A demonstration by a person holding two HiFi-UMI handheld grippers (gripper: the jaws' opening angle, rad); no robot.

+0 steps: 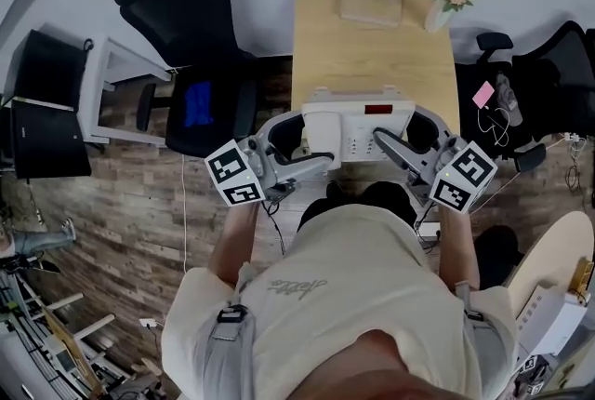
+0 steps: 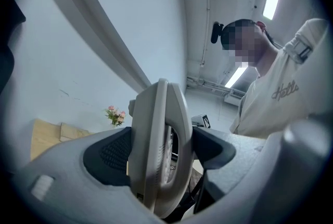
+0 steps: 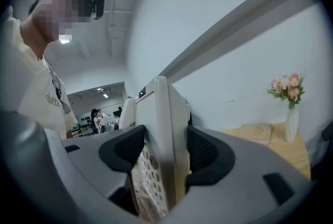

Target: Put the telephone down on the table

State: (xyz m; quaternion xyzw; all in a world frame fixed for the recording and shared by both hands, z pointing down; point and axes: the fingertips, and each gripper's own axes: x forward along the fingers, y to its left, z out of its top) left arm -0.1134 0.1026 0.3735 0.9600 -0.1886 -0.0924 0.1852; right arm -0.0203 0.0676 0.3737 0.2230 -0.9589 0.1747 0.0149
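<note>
**Telephone held over the table, not yet set down.**
The left gripper is clamped on the telephone's left side and the right gripper on its right edge. The telephone hangs at the table's near edge, seemingly clear of the top. The next move calls for carrying it forward, lowering it level until the base rests, then opening both jaws. No brand can be read on it, and the script on the shirt is too small to read.

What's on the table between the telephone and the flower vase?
Nothing: in the head view, bare tabletop runs from the telephone to the vase; the beige block lies left of it.
</note>
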